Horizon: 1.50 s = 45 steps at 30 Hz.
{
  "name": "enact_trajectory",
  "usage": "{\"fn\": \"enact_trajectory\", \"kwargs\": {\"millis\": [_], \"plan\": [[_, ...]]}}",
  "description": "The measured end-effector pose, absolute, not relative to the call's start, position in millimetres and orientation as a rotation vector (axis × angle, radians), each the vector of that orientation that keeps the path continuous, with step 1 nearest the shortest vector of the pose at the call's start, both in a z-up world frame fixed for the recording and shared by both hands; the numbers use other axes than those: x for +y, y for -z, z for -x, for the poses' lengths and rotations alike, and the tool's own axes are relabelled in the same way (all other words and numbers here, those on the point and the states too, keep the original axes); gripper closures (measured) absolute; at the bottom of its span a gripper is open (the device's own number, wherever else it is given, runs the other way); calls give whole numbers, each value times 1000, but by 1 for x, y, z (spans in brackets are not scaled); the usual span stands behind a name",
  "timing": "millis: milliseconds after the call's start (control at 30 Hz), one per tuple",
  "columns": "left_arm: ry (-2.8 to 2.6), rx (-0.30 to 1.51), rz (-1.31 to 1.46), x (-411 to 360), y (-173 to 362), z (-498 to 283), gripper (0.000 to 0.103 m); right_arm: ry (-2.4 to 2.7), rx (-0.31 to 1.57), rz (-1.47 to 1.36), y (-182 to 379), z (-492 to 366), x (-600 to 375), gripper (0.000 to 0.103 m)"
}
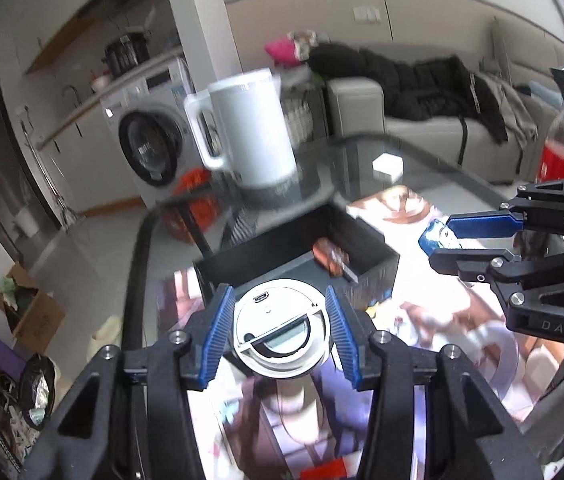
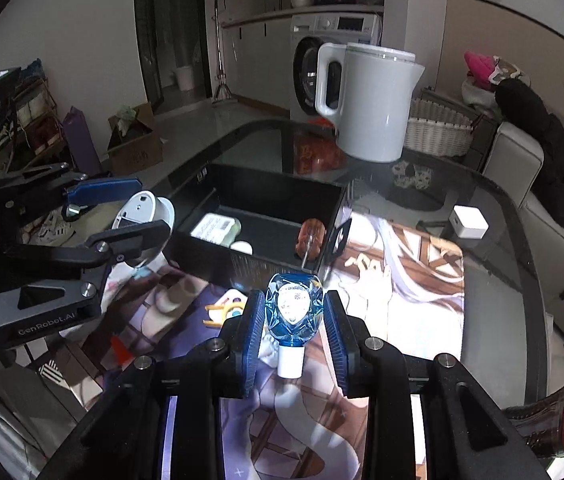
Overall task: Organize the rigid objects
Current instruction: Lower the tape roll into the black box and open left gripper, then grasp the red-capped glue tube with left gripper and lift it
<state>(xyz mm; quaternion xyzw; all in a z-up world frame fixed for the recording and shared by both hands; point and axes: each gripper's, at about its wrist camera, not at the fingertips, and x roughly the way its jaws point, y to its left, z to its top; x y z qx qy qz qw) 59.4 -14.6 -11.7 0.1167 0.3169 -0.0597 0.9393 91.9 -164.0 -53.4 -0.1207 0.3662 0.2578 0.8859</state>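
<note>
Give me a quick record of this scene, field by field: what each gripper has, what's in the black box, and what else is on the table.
left gripper: shut on white round device, held above the mat
right gripper: shut on blue bottle, white cap toward the camera
black box: open, on the glass table; holds a labelled pale container, a small white item, and a brown-handled tool leaning at its right wall
printed mat: under both grippers
white kettle: behind the box
small white cube: right of the box
cola bottle: near right edge
</note>
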Motion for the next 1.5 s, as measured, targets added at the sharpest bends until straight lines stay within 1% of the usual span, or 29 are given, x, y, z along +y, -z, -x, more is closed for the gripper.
{"fn": "enact_trajectory", "kwargs": {"millis": [200, 300, 400, 500, 567, 600, 733, 800, 900, 967, 1000, 1067, 1133, 1267, 1400, 1500], "plan": [[28, 412, -217, -8, -18, -37, 56, -465, 427, 210, 18, -54, -168, 73], [23, 334, -192, -4, -29, -26, 56, -417, 318, 196, 5, -37, -171, 73], [13, 271, -184, 0, -37, -16, 56, -417, 271, 175, -7, -27, -172, 73], [13, 255, -178, 4, -38, -12, 56, -415, 248, 167, -15, -23, -172, 73], [17, 261, -175, 4, -38, -13, 73, -413, 245, 164, -16, -22, -173, 73], [16, 268, -181, 3, -38, -13, 76, -414, 246, 162, -17, -23, -173, 73], [12, 297, -165, 7, -36, -20, 76, -426, 249, 162, -16, -23, -175, 73], [21, 352, -154, 4, -31, -29, 76, -435, 251, 169, -15, -24, -174, 73], [33, 515, -130, 9, -9, -54, 76, -445, 270, 184, -9, -25, -172, 73], [75, 659, -118, 13, 12, -69, 76, -462, 315, 192, -2, -30, -169, 72], [77, 691, -116, 14, 17, -71, 75, -475, 347, 196, 4, -33, -167, 72], [97, 768, -132, 12, 29, -73, 67, -481, 381, 210, 12, -37, -164, 72], [88, 802, -153, 8, 37, -72, 49, -494, 435, 218, 22, -44, -159, 73], [58, 849, -175, 13, 42, -74, 47, -502, 582, 186, 43, -60, -153, 72], [61, 859, -150, 31, 42, -68, 47, -511, 653, 216, 65, -62, -145, 72], [87, 898, -181, 26, 53, -67, 46, -522, 694, 227, 75, -64, -141, 72]]}}
